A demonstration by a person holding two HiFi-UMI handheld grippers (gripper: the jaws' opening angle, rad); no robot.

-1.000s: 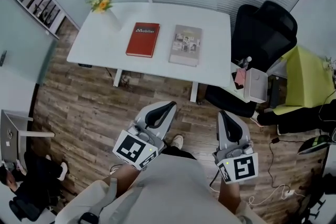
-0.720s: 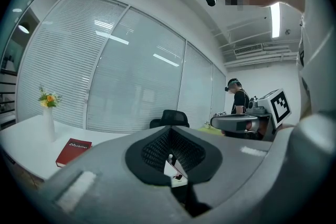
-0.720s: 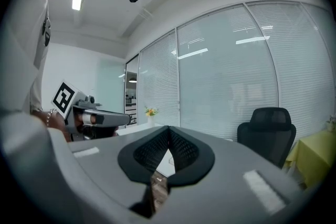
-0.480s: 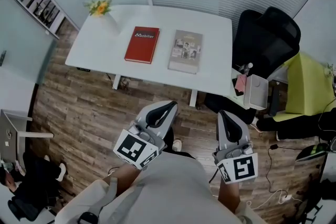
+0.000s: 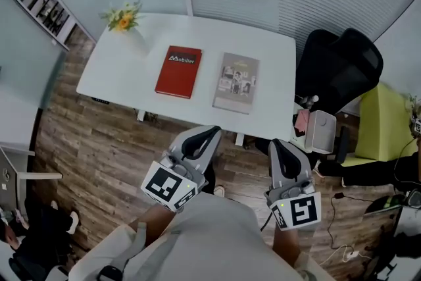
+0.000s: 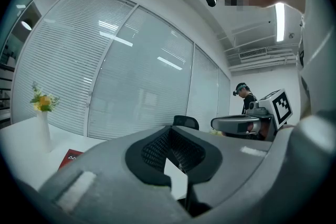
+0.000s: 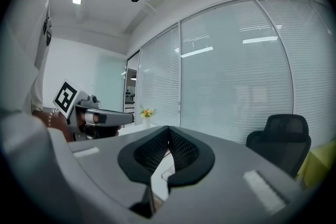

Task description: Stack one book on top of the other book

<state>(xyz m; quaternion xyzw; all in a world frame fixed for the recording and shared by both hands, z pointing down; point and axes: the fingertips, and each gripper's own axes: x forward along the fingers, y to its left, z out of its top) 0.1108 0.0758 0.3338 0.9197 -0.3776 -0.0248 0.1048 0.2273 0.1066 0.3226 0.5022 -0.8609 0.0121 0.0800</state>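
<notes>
- I am holding the left gripper [image 5: 209, 133] and the right gripper [image 5: 279, 145] side by side in front of me. Both are over the wooden floor, short of the near edge of the white table [image 5: 115, 69].
- Each gripper's own view is showing its jaws pressed together with nothing between them, so I am carrying nothing.
- The red book [image 5: 178, 72] and the grey book [image 5: 236, 82] are lying flat on the table, side by side with a bare strip between them. Neither is on the other yet.
- Both books are lying ahead of the grippers and well apart from them. Their long axes are running away from me, towards the far edge.
- I am judging the red book to be ahead of the left gripper and a little to its left. The grey book is lying ahead between the two grippers, so the right one looks the handier for it.
- The head view is giving me both books and the gap between them.
- The left gripper view is showing only a corner of the red book low on the left, beside the vase of flowers [image 5: 122, 16].
- The right gripper view is showing the black chair [image 5: 342, 69] and a sliver of table past the jaws, and I cannot make out either book there.
</notes>
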